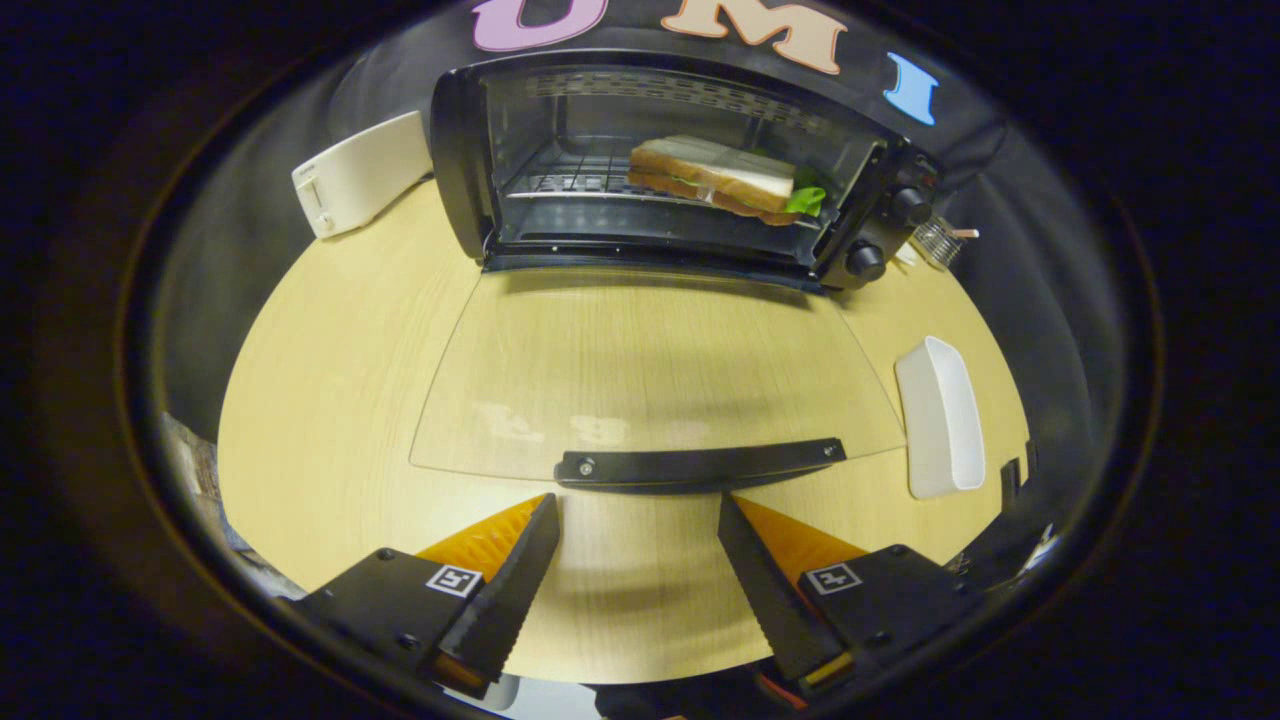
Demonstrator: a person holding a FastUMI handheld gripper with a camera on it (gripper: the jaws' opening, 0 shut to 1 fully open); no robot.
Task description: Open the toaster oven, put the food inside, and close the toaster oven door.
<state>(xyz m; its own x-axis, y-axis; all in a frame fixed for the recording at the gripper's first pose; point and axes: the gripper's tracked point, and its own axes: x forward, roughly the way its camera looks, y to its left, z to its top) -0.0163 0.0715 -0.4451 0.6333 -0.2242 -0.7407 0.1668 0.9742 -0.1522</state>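
lying flat on the table (330, 380), the oven (680, 165) door (650, 370) is open, its handle (700, 466) just ahead of the gripper (638, 512), whose jaws are spread wide, holding nothing. the sandwich (725, 178) sits on the oven's rack.

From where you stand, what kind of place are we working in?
Probably a mock kitchen counter: a toaster oven standing open with a sandwich inside, a white toaster, a wooden table. The hand-held gripper is open, empty.

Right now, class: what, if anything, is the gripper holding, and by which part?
Nothing. The gripper is open, fingers apart just short of the door handle, touching neither it nor anything else.
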